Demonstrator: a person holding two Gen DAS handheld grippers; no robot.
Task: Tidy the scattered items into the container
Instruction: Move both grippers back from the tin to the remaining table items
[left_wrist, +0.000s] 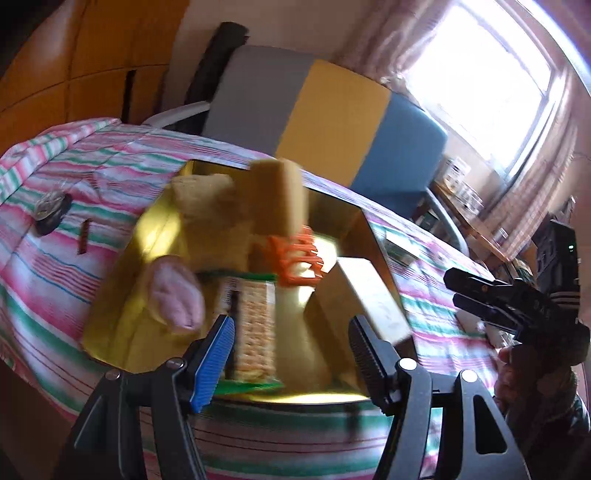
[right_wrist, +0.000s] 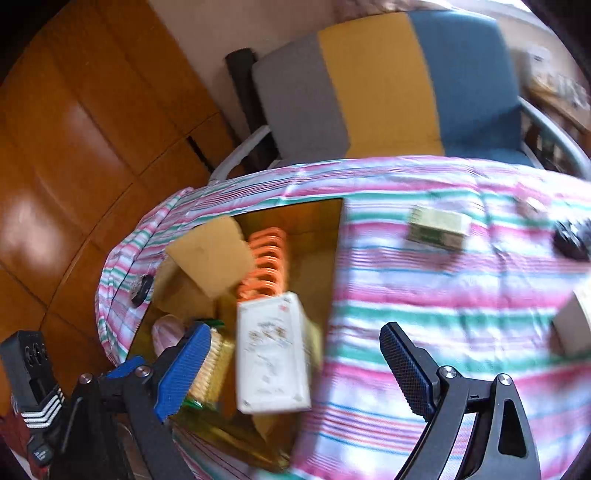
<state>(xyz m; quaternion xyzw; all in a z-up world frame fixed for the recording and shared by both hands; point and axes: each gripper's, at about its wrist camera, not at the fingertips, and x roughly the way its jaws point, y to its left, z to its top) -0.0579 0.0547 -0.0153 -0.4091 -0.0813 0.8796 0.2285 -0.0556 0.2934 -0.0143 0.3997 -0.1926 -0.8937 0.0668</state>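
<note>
At lower frame, the left tool (left_wrist: 291, 354) and right tool (right_wrist: 295, 373) both gape wide, holding nothing. Beyond them the gold rectangular container (left_wrist: 110, 332), on a striped cloth-covered bench (right_wrist: 424, 302), holds a white carton (right_wrist: 271, 354), cracker packet (left_wrist: 255, 332) and orange plastic clips (right_wrist: 266, 262). A small green box (right_wrist: 436, 229) lies farther right.

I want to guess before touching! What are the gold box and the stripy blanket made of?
The gold box looks like shiny card or foil-covered board: its flat walls throw mirror-like glints, though metal can't be ruled out. The stripy blanket looks like soft woven cloth: it is matte, wrinkles, and drapes over the edge.
</note>
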